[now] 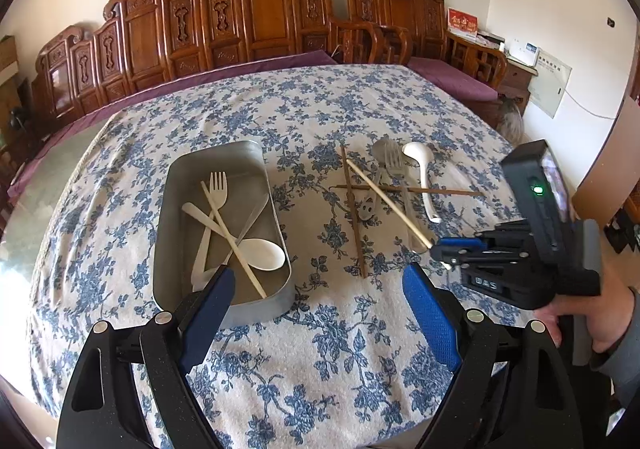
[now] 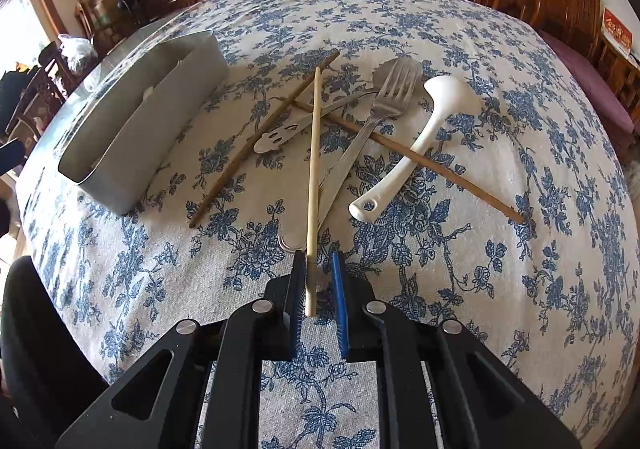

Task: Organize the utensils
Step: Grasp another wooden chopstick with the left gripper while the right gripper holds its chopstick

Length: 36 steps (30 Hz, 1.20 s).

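Note:
A metal tray [image 1: 170, 209] [image 2: 132, 153] holds a cream fork [image 1: 218, 185], a white spoon [image 1: 262, 255], a cream chopstick and other pale utensils. Right of it lies a pile: two brown chopsticks [image 1: 354, 217] [image 2: 256, 141], a metal fork [image 2: 384, 101], a metal spoon [image 2: 320, 113], a white ladle spoon [image 1: 422, 173] [image 2: 416, 141] and a cream chopstick [image 1: 388, 201] [image 2: 313, 185]. My right gripper [image 2: 318, 281] [image 1: 444, 251] has its fingers narrowly apart around the near end of that cream chopstick, a small gap on one side. My left gripper [image 1: 320, 297] is open and empty, just in front of the tray.
The round table has a blue floral cloth [image 1: 320, 349]. Carved wooden benches [image 1: 256, 17] with purple cushions stand behind it. A person's hand [image 1: 600, 325] holds the right gripper at the table's right edge.

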Motion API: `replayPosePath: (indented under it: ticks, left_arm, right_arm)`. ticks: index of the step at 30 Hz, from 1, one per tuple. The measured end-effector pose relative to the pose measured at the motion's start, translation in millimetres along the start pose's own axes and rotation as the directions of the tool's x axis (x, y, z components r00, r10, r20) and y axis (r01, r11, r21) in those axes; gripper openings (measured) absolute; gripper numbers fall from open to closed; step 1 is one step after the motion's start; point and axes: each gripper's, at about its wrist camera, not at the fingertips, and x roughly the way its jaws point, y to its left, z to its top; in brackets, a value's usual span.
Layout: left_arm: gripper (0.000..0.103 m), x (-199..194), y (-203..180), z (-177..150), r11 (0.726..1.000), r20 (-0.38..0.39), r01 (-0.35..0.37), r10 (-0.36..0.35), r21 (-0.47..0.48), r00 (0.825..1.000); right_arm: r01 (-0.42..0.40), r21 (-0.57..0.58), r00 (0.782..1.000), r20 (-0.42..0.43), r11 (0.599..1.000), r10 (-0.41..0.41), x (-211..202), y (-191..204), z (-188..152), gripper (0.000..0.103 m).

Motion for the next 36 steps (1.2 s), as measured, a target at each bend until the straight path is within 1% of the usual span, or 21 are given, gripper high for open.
replayPosePath:
  ticks: [2, 4, 7, 10, 14, 16, 18, 19, 21, 22, 24, 26, 28, 34, 35, 36]
  left_arm:
    - [0.082, 6, 1, 1, 1.0, -0.01, -0.001, 0.001, -0.003, 1.0]
    - [0.082, 12, 1, 2, 1.0, -0.019, -0.006, 0.006, 0.002, 1.0]
    - [0.082, 20, -2, 5, 1.0, -0.027, -0.009, 0.009, 0.014, 1.0]
    - [0.082, 25, -7, 10, 1.0, -0.03, 0.007, -0.006, 0.021, 1.0]
    - [0.082, 36, -19, 16, 0.999, -0.03, 0.02, -0.019, 0.04, 0.999]
    - [0.076, 43, -25, 20, 0.998, -0.034, 0.031, -0.03, 0.048, 0.999]
    - [0.064, 50, -28, 22, 0.997, -0.047, 0.048, -0.045, 0.054, 0.998]
    - [0.061, 55, -31, 23, 0.997, -0.062, 0.056, -0.052, 0.055, 0.997]
    - [0.049, 66, -35, 23, 0.996, -0.091, 0.076, -0.071, 0.046, 0.993]
    - [0.046, 71, -38, 23, 0.996, -0.1, 0.08, -0.076, 0.042, 0.992]
    - [0.036, 79, -42, 23, 0.996, -0.113, 0.079, -0.073, 0.044, 0.991]
    - [0.031, 86, -47, 21, 0.996, -0.12, 0.069, -0.062, 0.053, 0.991]
    - [0.03, 93, -50, 19, 0.997, -0.134, 0.052, -0.043, 0.062, 0.99]
    - [0.03, 110, -50, 21, 0.997, -0.15, 0.017, -0.006, 0.073, 0.989]
    - [0.029, 114, -50, 21, 0.997, -0.155, 0.01, 0.002, 0.076, 0.988]
    - [0.026, 119, -50, 22, 0.997, -0.163, 0.002, 0.011, 0.082, 0.987]
  right_arm:
    - [0.002, -0.011, 1.0, 0.002, 1.0, -0.002, 0, 0, -2, 0.006]
    - [-0.016, -0.004, 1.0, 0.007, 1.0, 0.016, -2, -3, -4, 0.006]
    - [-0.036, 0.001, 0.999, 0.041, 0.999, 0.036, -17, -7, -6, 0.006]
    - [-0.024, -0.024, 0.996, 0.09, 0.999, 0.026, -40, -5, -8, 0.006]
    - [-0.021, -0.017, 0.991, 0.131, 1.0, 0.023, -69, -14, -11, 0.006]
    - [-0.02, -0.002, 0.989, 0.149, 1.0, 0.02, -77, -20, -13, 0.006]
    - [-0.014, 0.014, 0.986, 0.163, 1.0, 0.012, -82, -29, -14, 0.006]
    - [-0.007, 0.017, 0.986, 0.164, 1.0, 0.004, -83, -33, -15, 0.006]
    - [0.005, 0.025, 0.986, 0.168, 1.0, -0.009, -85, -42, -15, 0.006]
    - [0.005, 0.031, 0.985, 0.17, 0.999, -0.011, -86, -46, -16, 0.006]
    - [0.001, 0.052, 0.984, 0.176, 0.999, -0.01, -88, -56, -16, 0.006]
    - [-0.013, 0.078, 0.983, 0.181, 0.997, -0.001, -89, -65, -15, 0.006]
    - [-0.026, 0.096, 0.983, 0.185, 0.995, 0.008, -89, -71, -15, 0.006]
    - [-0.026, 0.109, 0.982, 0.188, 0.994, 0.005, -91, -77, -14, 0.006]
    - [-0.027, 0.109, 0.982, 0.188, 0.994, 0.006, -91, -78, -14, 0.006]
    - [-0.029, 0.109, 0.982, 0.188, 0.994, 0.008, -91, -78, -14, 0.006]
